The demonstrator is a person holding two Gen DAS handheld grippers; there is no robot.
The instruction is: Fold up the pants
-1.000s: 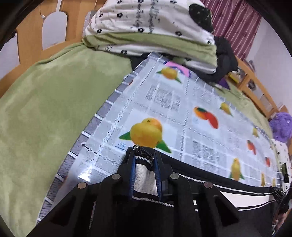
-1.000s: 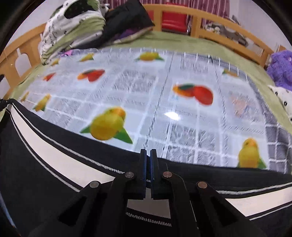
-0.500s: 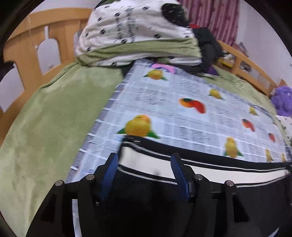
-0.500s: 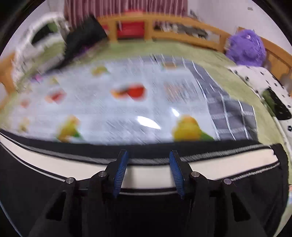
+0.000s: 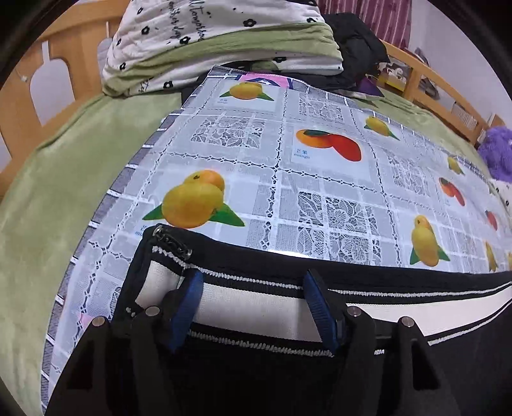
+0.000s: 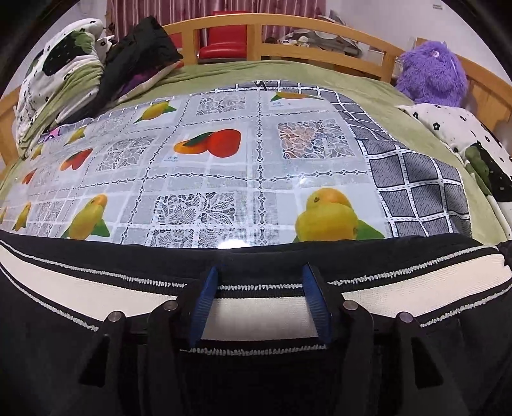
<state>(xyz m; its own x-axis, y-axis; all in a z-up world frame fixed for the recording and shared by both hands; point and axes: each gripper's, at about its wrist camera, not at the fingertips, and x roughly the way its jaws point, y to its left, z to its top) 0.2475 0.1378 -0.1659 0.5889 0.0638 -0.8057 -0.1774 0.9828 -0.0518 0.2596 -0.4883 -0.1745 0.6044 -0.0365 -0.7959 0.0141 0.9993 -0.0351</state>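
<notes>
Black pants with a wide white side stripe (image 5: 416, 307) lie flat along the near edge of a fruit-print cloth (image 5: 320, 179). Their end, with a metal zip pull (image 5: 171, 243), rests at the left of the left wrist view. My left gripper (image 5: 252, 278) stands open over the stripe, its blue pads apart and pressing on nothing. In the right wrist view the same stripe (image 6: 80, 288) runs across the frame. Above it, the jaws of my right gripper (image 6: 260, 272) are opening; fabric lies beneath and between them, and the pads do not press it.
The fruit-print cloth (image 6: 224, 179) covers a green blanket (image 5: 64, 179) on a wooden-railed bed (image 6: 288, 28). Folded bedding (image 5: 224, 41) and a black garment (image 6: 140, 48) sit at the far left. A purple plush toy (image 6: 432, 73) and a spotted pillow (image 6: 460, 128) lie at the right.
Both grippers were shut on the pants' striped edge and have let it go. The pants now lie flat. Each gripper shifted sideways along the stripe.
</notes>
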